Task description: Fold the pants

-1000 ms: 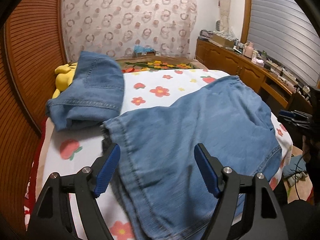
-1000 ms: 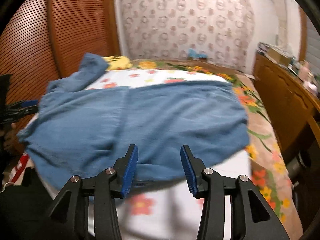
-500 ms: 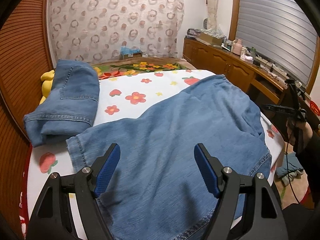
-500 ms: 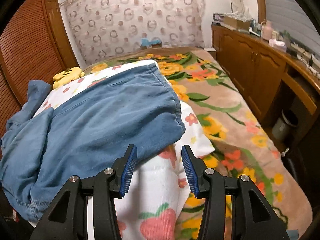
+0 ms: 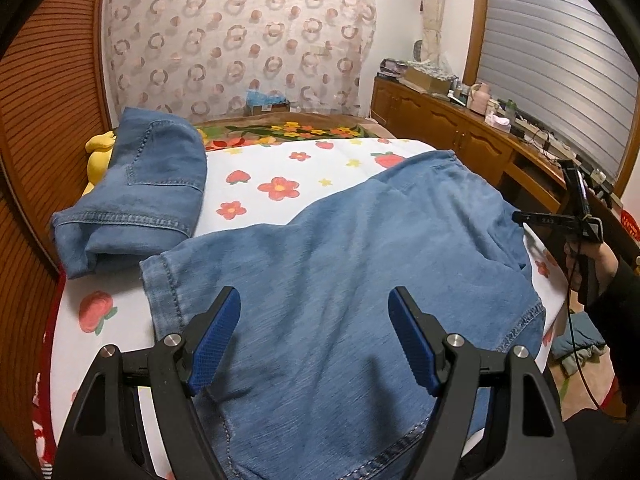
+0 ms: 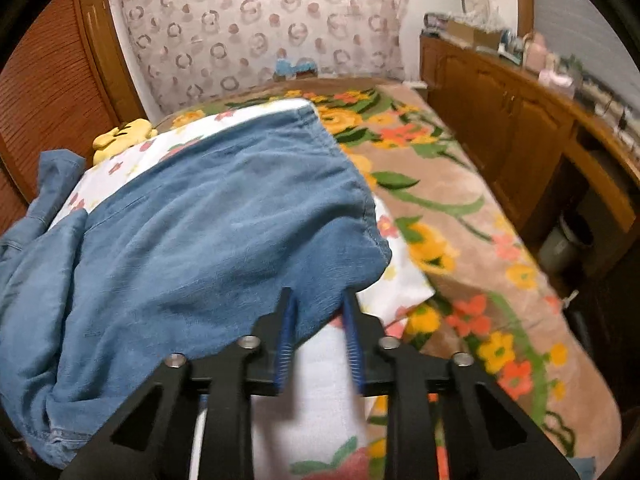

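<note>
Right claw [image 6: 318, 312] just closing, jaws drawn near together around the pants' corner by the bed's right edge; denim lies between the blue pads [image 6: 287, 332], though whether they already press it cannot be told through the blur. Left claw [image 5: 314, 336] spread wide, hovering over the pants [image 5: 340, 280] with nothing between its pads.

No readable brand, label or writing anywhere in either view; stitching only on the denim.

Pants spread flat on the bed [image 5: 132, 332], over a white sheet [image 5: 280, 168] printed with red flowers and strawberries. Long axis running across the bed, from the stitched hem near the left claw toward the far right corner by the cabinets [image 5: 448, 128]. Near edge draped over the bed's front. In the right wrist view, same pants [image 6: 180, 240] stretching from the clamped corner away to the left, bunched at the lower left.

Second denim piece [image 5: 140, 188], folded, lying on the bed's far left side, just apart from the spread pants. Yellow plush [image 5: 98, 156] tucked behind it, against the wooden slatted wall. Floral blanket [image 6: 460, 220] covering the bed to the right of the sheet.

Seen from the left wrist, a hand [image 5: 588, 256] in a dark sleeve gripping the right tool at the bed's right edge.
</note>
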`<state>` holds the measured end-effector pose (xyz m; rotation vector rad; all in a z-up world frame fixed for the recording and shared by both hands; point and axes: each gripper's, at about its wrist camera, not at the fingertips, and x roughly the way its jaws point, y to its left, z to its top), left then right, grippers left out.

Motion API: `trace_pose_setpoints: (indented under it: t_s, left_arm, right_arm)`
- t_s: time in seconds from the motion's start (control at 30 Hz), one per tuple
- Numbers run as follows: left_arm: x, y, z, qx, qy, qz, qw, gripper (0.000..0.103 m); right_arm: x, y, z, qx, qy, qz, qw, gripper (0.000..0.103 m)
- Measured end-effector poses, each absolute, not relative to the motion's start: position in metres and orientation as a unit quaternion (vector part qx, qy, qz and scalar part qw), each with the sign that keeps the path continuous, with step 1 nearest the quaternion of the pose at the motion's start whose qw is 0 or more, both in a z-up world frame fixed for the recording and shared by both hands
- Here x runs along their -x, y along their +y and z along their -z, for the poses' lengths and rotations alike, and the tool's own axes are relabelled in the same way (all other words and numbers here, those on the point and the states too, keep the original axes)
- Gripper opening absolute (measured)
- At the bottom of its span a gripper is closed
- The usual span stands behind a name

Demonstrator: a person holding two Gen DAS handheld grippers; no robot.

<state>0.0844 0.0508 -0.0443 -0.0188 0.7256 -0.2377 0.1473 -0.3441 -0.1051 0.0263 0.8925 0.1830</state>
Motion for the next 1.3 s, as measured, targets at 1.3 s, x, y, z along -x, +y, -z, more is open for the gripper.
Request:
trace_pose_setpoints:
  t_s: [1.3]
  left_arm:
    - [-0.059,0.108,0.017,0.035,0.313,0.073,0.946,0.077]
  right_arm:
    - [-0.061,-0.238,-0.011,0.109,0.265,-0.4,0.871,0.02]
